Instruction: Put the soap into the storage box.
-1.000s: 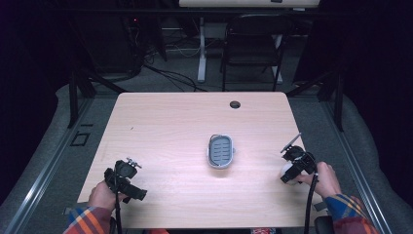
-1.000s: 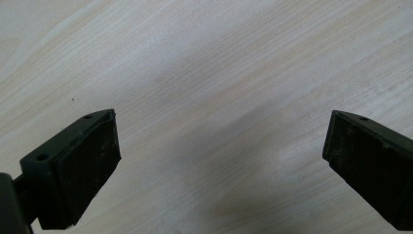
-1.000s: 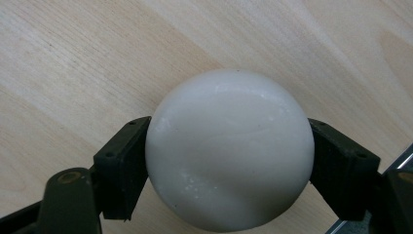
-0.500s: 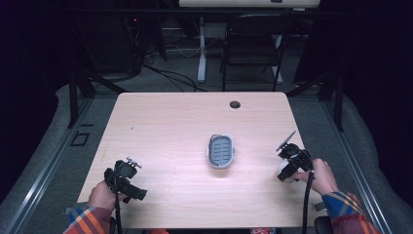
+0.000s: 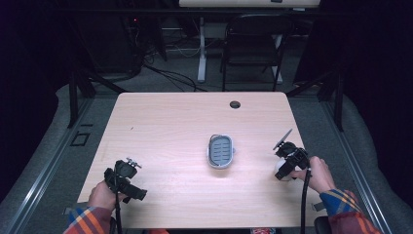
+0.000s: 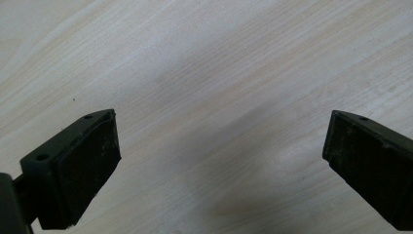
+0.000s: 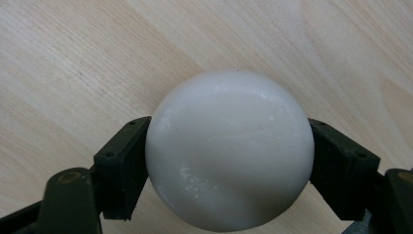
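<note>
A smooth white ball (image 7: 229, 151) sits between the black jaws of my right gripper (image 7: 229, 163), which press on its two sides. In the high view this right gripper (image 5: 284, 170) is near the table's right edge, with the white ball (image 5: 280, 169) just above the wood. A grey oval dish (image 5: 221, 151) with a ribbed inside and a pale rim lies in the middle of the table, apart from both grippers. My left gripper (image 5: 132, 190) rests at the front left. Its jaws stand wide apart over bare wood (image 6: 221, 161), with nothing between them.
The light wooden table (image 5: 170, 126) has a round cable hole (image 5: 235, 104) near its far edge. A dark chair (image 5: 253, 44) and a desk leg with cables (image 5: 200, 48) stand on the floor behind the table.
My right gripper has shifted slightly to the left with the white ball still in it. The left gripper and the grey dish have stayed where they were.
</note>
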The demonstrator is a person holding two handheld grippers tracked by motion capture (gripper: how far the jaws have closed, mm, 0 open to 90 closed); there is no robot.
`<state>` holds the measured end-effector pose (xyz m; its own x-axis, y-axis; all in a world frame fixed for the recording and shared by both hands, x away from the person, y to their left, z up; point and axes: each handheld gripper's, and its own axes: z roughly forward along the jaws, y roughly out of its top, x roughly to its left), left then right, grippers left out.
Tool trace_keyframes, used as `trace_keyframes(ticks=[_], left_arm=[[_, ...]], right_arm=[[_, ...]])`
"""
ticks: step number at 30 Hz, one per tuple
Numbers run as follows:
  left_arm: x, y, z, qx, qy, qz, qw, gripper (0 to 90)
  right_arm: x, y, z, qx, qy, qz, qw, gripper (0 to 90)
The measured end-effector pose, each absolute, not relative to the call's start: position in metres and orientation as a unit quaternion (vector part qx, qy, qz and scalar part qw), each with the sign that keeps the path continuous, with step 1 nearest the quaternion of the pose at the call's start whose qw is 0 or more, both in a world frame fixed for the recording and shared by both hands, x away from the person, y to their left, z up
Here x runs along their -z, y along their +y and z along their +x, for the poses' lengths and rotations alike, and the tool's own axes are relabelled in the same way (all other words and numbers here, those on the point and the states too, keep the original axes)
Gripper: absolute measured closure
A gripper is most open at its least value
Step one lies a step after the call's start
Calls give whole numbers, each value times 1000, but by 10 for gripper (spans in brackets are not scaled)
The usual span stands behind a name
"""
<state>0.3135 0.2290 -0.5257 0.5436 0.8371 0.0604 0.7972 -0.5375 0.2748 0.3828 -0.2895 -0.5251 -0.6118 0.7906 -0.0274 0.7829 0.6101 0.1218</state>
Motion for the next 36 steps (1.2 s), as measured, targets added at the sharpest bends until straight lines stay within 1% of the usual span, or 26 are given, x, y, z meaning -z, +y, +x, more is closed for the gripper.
trace_keyframes(ticks=[3, 6, 9, 10, 11, 14, 25, 32, 33, 36], left_arm=[[526, 229, 314, -92, 468, 872, 108, 0], [526, 229, 314, -93, 467, 872, 108, 0], [526, 229, 314, -93, 467, 872, 108, 0], [526, 229, 314, -92, 468, 872, 108, 0], [526, 229, 313, -92, 468, 872, 108, 0], [526, 229, 314, -94, 467, 872, 109, 0], [526, 229, 314, -92, 468, 872, 108, 0], [526, 229, 314, -92, 468, 872, 108, 0], [526, 229, 314, -92, 468, 872, 108, 0], [526, 229, 314, -92, 467, 873, 108, 0]], right_arm=[[522, -286, 386, -38, 902, 428, 38, 231], [523, -282, 386, -62, 896, 438, 45, 231], [519, -277, 389, -45, 903, 424, 41, 231], [520, -274, 389, -59, 899, 431, 46, 231], [517, -273, 391, -38, 908, 416, 43, 232], [518, -266, 393, -55, 905, 419, 48, 231], [513, -253, 399, -44, 914, 401, 44, 231], [514, -245, 401, -59, 915, 396, 47, 231], [511, -243, 402, -47, 918, 392, 43, 231], [513, -239, 403, -54, 920, 385, 50, 231]])
